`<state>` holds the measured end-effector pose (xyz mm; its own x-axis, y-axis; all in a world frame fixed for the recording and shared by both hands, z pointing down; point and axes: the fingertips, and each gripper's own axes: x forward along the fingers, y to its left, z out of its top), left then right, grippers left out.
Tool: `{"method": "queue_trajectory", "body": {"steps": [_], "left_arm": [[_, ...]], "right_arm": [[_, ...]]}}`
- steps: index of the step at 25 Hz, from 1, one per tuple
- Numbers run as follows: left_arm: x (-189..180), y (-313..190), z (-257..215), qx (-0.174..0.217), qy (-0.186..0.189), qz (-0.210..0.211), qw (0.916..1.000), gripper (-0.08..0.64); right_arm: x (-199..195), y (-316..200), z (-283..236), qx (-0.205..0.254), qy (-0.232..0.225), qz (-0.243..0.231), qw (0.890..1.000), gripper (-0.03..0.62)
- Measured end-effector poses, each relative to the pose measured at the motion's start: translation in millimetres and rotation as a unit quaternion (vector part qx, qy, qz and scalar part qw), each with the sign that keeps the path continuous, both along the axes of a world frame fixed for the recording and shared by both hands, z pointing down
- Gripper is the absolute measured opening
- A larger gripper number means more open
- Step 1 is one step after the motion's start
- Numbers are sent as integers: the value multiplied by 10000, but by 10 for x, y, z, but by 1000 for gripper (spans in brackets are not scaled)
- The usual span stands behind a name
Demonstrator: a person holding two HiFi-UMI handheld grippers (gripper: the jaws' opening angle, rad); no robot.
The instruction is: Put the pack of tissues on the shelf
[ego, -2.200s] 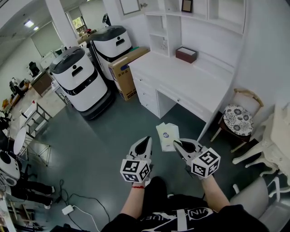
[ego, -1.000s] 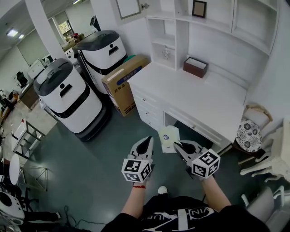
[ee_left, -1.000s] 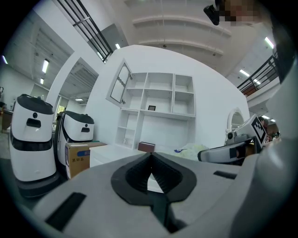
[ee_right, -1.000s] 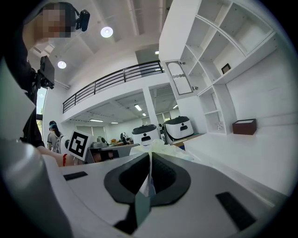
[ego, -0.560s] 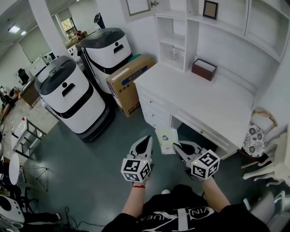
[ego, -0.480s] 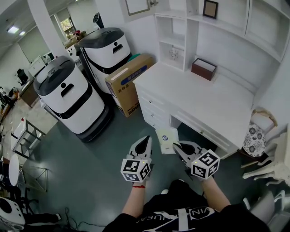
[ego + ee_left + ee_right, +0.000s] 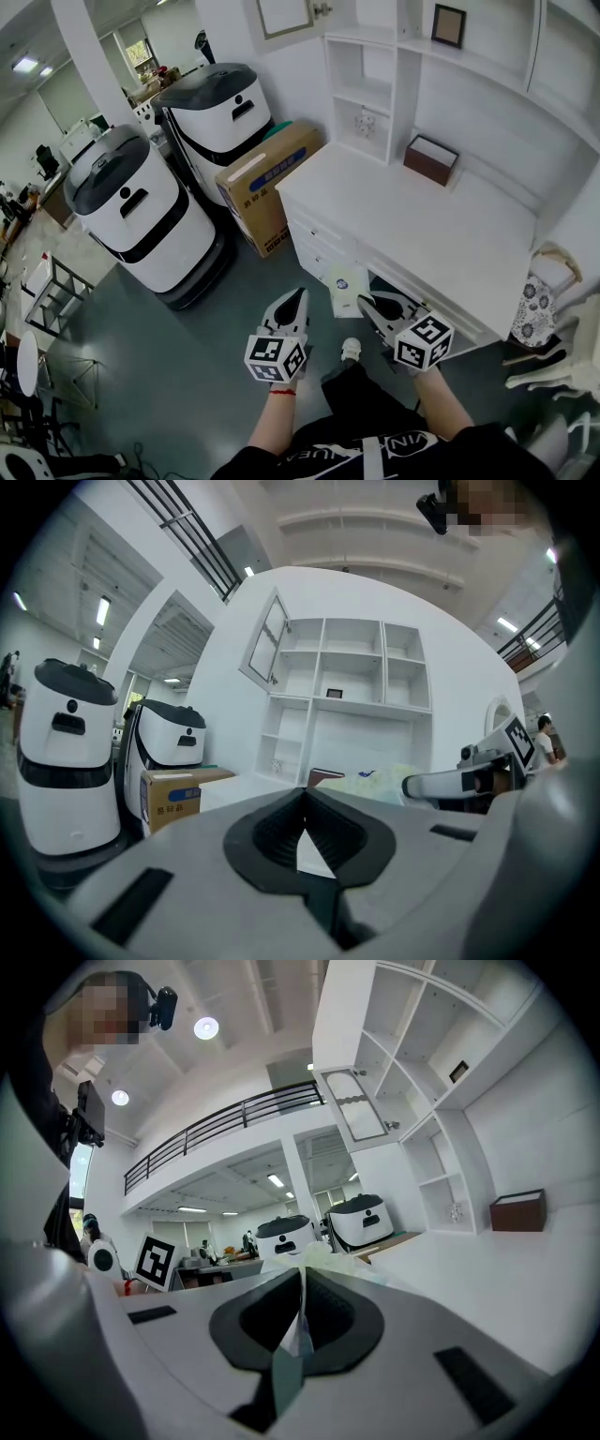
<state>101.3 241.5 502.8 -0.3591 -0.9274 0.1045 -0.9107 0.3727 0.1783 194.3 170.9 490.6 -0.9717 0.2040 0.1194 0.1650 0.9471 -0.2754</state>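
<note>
The pale green-and-white pack of tissues (image 7: 344,281) hangs in the air in front of the white desk (image 7: 441,225), with my right gripper (image 7: 365,303) shut on its near edge. In the right gripper view the pack's thin plastic edge (image 7: 297,1333) is pinched between the closed jaws. My left gripper (image 7: 298,294) floats just left of the pack, shut with nothing in it. From the left gripper view the pack (image 7: 373,782) shows to the right, beyond the closed jaws. The white shelf unit (image 7: 367,94) rises at the back of the desk, with open compartments.
A brown box (image 7: 431,159) sits on the desk near the wall. A small ornament (image 7: 365,122) stands in a lower shelf compartment, a picture frame (image 7: 448,25) higher up. Two white robots (image 7: 141,220) and a cardboard carton (image 7: 267,183) stand left of the desk. A chair (image 7: 536,300) is at right.
The desk and shelf have come closer and swung toward the middle of the head view. Both grippers keep their pose, and the pack stays in the right one.
</note>
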Motion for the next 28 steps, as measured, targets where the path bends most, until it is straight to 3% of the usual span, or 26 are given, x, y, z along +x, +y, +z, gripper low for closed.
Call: {"method": "queue_trajectory", "body": {"steps": [11,28], "left_arm": [[-881,-965,-116,-82,-38,211,9997,5],[-1936,-2091,-178,-230,-128,453,9986,5]], "right_arm": [[-971,-802,-74,-106,-33,25,9999,8],[-2001,-1945,-100,-237,-98,302,9992,8]]}}
